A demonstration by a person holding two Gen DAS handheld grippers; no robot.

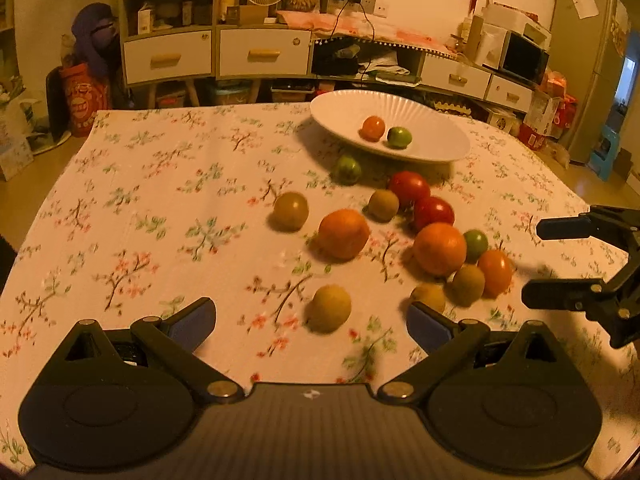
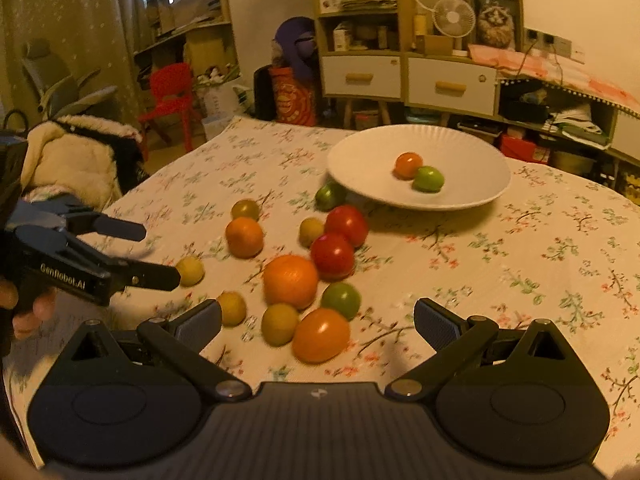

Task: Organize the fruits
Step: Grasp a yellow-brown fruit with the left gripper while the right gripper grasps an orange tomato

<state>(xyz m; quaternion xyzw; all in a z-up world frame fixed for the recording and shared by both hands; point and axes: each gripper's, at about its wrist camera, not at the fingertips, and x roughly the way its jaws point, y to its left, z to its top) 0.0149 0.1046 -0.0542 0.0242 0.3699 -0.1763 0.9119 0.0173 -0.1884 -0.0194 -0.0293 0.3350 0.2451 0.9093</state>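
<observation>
Two fruits, a small orange-red tomato [image 2: 408, 165] and a round green one [image 2: 428, 179], already sit in the wide white ribbed plate [image 2: 480, 152]; about a dozen others lie loose on the floral tablecloth [image 2: 540, 248] just in front of that plate. Nearest the right gripper [image 2: 318, 320] is an oval orange tomato [image 2: 320, 340], lying between its spread, empty jaws with its long axis slanting across them. The left gripper [image 1: 310, 320], jaws likewise spread and empty, faces a yellow-green round fruit [image 1: 330, 307] farther from the plate. I judge the right hand closer to a grasp
</observation>
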